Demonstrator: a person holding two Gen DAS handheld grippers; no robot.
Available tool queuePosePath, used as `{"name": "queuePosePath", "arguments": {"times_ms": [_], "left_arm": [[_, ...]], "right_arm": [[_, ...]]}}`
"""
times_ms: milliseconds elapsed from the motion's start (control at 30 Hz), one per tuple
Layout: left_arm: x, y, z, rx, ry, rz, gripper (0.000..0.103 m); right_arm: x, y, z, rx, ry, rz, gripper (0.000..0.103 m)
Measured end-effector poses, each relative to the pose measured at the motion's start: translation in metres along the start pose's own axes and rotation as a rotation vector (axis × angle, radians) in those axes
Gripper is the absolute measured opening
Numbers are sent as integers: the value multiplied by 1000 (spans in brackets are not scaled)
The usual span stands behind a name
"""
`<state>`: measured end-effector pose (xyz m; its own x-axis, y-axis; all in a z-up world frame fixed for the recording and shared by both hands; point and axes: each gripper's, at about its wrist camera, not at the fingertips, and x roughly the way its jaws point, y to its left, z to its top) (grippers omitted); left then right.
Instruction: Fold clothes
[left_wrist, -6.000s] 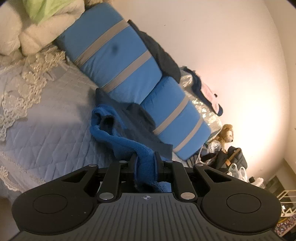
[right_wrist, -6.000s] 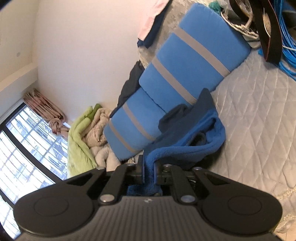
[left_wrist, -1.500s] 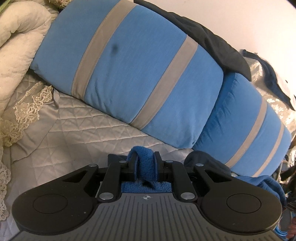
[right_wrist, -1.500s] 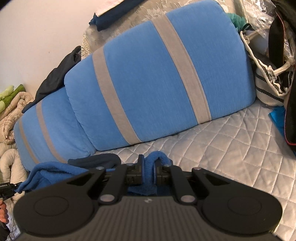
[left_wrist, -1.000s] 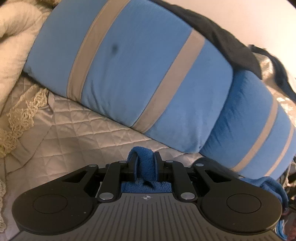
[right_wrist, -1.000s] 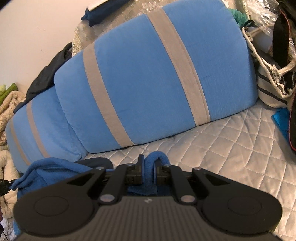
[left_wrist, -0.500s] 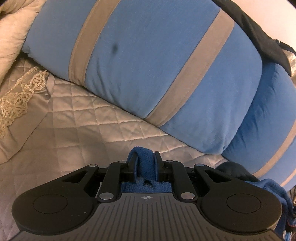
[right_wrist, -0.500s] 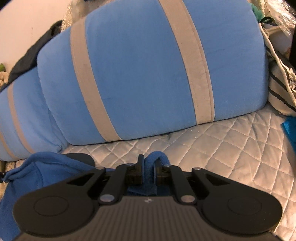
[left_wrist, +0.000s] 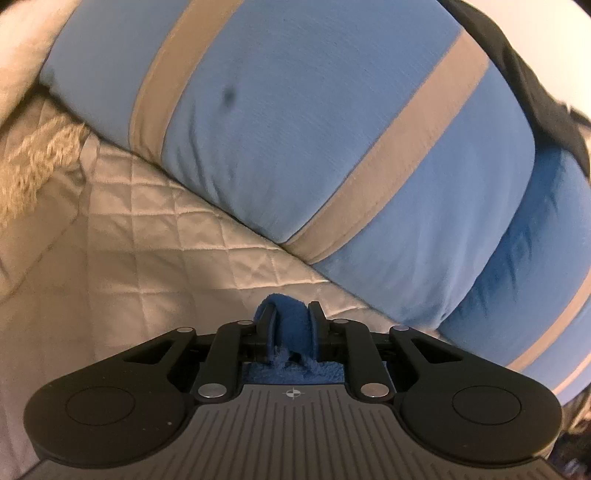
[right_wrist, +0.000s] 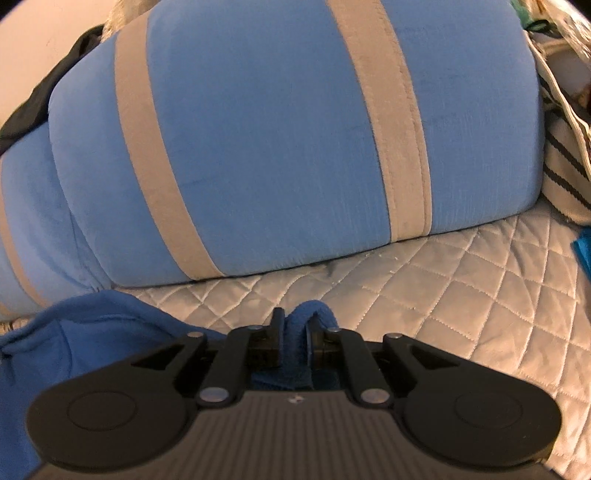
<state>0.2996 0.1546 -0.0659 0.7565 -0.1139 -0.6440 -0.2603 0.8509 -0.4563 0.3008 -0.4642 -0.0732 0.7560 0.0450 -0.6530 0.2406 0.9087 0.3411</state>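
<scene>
Both cameras have been carried lower and much nearer to the blue striped pillows (left_wrist: 314, 122) than six seconds ago, when the garment lay heaped on the bed against them; over the last second and a half the pillows have grown steadily in each view.

A fold of the blue fleece garment (right_wrist: 85, 332) is pinched by the left tongs (left_wrist: 290, 317), pressed together on it, and another fold of the same garment is pinched in the same way by the right tongs (right_wrist: 295, 328). Most of the cloth is hidden beneath the two tools; a bunched part of it is seen at the lower left of the right wrist view, lying on the quilted bed cover (right_wrist: 461, 295) just in front of the pillows.

It is judged that an edge of the garment is being drawn out or laid down towards the pillows, though which fold this belongs to cannot be settled.

Several things could go wrong from here. The thick fleece could slip from one pair of tongs if the pull is uneven, so that a corner would be dropped. The bunched part could be trapped under the spread cloth and a lump left in the fold. The edge could also be pushed up against the pillows and laid crooked.
</scene>
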Motion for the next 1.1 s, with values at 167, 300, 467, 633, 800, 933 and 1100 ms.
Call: {"name": "queuePosePath", "arguments": {"times_ms": [167,300,467,633,800,933,1100], "left_arm": [[-12,2,9,-84,-80,-109,79],[-23,-13,16,-36,-114,-134,80],[-33,-52,5,194,-115,-40,80],[-28,-97,-24,444,-61,37,80],[-11,-136,-63,665,7,51,80],[12,-151,-81,749,28,69,80],[43,-146,-84,724,24,61,80]], "right_arm": [[-16,0,7,67,-87,32,102],[-30,6,16,59,-131,51,103],[-41,27,16,-67,-143,40,103],[-38,60,6,-230,-104,46,103],[-22,99,-13,-401,-48,71,103],[-2,124,-26,-480,-10,84,103],[26,137,-35,-445,-3,70,103]]}}
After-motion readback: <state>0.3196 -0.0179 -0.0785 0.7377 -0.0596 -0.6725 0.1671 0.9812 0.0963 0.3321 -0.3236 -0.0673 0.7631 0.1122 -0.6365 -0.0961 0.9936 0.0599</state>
